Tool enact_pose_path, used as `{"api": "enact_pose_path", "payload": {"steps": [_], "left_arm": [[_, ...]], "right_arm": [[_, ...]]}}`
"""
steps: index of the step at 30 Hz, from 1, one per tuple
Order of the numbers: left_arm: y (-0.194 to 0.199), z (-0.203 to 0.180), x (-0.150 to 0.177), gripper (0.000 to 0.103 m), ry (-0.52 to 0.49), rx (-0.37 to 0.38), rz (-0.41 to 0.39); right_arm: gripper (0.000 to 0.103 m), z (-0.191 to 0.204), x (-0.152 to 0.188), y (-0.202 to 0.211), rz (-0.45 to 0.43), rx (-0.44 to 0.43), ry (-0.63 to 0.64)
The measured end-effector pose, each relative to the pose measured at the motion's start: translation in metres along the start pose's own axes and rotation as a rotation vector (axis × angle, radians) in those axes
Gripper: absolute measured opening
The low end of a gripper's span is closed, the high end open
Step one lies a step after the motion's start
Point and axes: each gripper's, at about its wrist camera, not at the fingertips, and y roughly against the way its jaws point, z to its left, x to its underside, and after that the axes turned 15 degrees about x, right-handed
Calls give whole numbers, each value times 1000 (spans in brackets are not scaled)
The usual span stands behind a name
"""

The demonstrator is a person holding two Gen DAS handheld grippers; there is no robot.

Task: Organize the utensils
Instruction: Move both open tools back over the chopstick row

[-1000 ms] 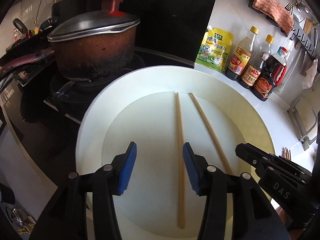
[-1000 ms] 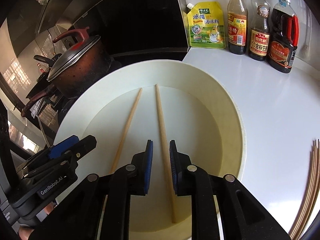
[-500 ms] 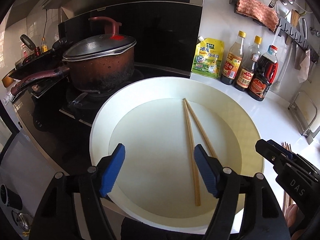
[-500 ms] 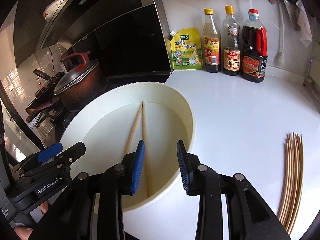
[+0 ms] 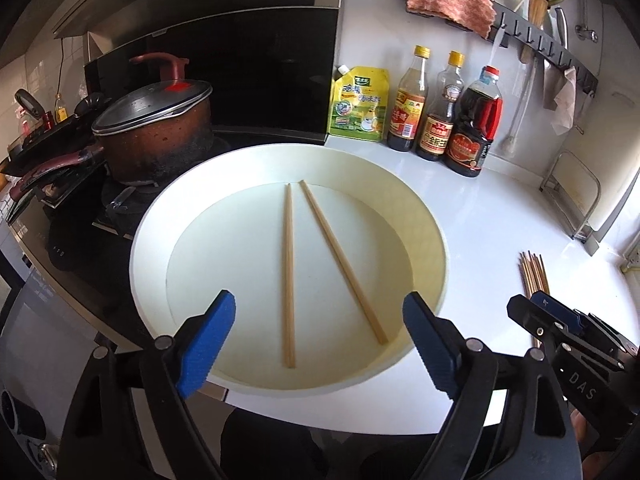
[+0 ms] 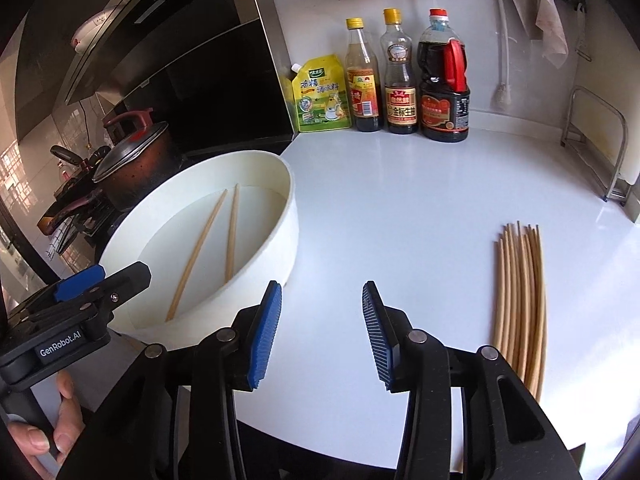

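Two tan wooden chopsticks (image 5: 288, 272) lie in the round white basin (image 5: 152, 216), roughly ten, hard to count, left bundled (image 6: 520, 288) on the white surface (image 6: 400, 208); both grippers' jaws opening, empty.

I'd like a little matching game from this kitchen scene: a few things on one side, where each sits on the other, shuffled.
Things:
1. two chopsticks
2. chopstick bundle
3. lidded pot
4. pink cloth

Places:
A. on the stove
B. hanging on the wall rail
C. inside the white basin
D. loose on the white counter

Pairs: 1-C, 2-D, 3-A, 4-B
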Motion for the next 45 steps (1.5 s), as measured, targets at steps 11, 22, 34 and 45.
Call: {"api": "enact_pose_path", "payload": {"steps": [11, 22, 34, 45], "left_arm": [[-11, -61, 14, 96, -62, 83, 22], [-44, -108, 29, 96, -113, 131, 90], [-81, -129, 32, 96, -121, 119, 129], [-112, -142, 39, 96, -100, 130, 178]], "right_arm": [[68, -74, 26, 25, -38, 147, -67], [74, -139, 48, 27, -16, 269, -142], [74, -183, 58, -19, 83, 359, -191], [74, -196, 50, -51, 135, 314, -207]]}}
